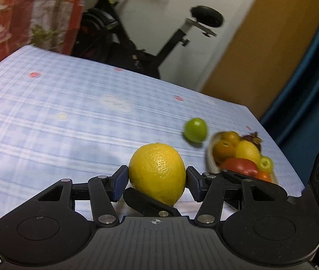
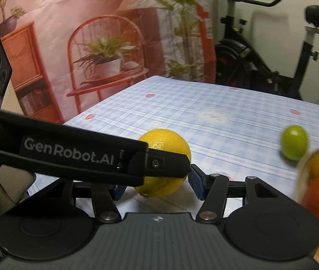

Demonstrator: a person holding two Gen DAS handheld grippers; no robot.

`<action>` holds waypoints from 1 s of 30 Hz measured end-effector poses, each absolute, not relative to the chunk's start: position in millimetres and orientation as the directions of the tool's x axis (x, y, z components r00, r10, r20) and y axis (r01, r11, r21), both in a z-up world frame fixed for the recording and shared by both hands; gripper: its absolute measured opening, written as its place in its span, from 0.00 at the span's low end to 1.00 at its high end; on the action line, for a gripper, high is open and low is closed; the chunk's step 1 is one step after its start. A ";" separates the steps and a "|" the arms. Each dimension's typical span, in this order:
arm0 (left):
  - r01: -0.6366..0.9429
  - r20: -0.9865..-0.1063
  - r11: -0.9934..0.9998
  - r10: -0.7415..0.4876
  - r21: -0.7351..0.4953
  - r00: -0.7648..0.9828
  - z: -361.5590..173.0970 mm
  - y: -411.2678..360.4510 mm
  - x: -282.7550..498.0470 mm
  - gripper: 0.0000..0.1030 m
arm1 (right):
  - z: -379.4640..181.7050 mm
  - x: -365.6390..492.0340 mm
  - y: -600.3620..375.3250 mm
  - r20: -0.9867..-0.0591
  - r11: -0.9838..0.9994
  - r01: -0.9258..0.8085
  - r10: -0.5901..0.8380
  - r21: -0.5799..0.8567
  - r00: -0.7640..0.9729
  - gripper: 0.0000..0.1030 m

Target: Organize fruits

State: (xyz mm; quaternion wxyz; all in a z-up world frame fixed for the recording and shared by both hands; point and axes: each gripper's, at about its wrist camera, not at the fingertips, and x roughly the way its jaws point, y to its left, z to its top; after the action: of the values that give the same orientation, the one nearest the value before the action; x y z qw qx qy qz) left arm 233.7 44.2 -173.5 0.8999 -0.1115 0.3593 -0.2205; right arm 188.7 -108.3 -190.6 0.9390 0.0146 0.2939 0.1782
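One worktop [image 1: 69, 112] fills most of both views, covered in a blue-and-white checked cloth. Behind its far edge you've got a printed red backdrop [image 2: 92, 45] and a black exercise bike [image 1: 137, 45].

Left tool [image 1: 157, 180]: you're pinching the lemon [image 1: 157, 168], one blue pad on each side of it, contact clear in the left wrist view.

Right tool [image 2: 157, 186]: it's on the same lemon. The lemon sits between its pads and the right-hand pad sits against the rind. The other pad is mostly hidden behind the left tool, which crosses the right wrist view from the left with one finger laid over the front of the lemon. In the left wrist view a black finger also bears on the lemon's near underside. Reads as closed on the fruit, both tools sharing it.

Fruit bowl [image 1: 210, 157]: pale and shallow, at the right side of the worktop, just right of the tools. It holds orange, yellow and red fruit plus a small green piece, all blurred.

Green round fruit [image 1: 195, 130]: loose on the cloth, just beside the bowl's far left rim, well apart from the lemon. Also blurred.
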 end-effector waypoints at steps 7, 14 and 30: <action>0.374 -0.568 0.847 -0.531 -0.378 0.629 -161.0 9.1 225.8 0.57 | -170.5 162.5 -146.2 -0.512 0.956 -0.254 0.293 0.146 0.808 0.57; 0.466 -0.565 0.836 -0.542 -0.289 0.622 -144.1 -37.2 211.3 0.57 | -153.4 139.6 -183.6 -0.464 0.963 -0.181 0.254 0.197 0.849 0.57; 0.641 -0.628 0.744 -0.594 -0.191 0.502 -160.7 -139.7 208.4 0.57 | -153.6 99.8 -273.8 -0.484 0.968 0.051 0.078 0.247 0.871 0.57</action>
State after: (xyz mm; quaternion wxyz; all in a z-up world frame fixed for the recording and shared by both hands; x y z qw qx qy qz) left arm 208.4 -139.7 -160.7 0.8661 0.0336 0.3488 -0.3565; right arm 99.8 -273.8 -153.6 0.9590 0.1268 0.2536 0.0071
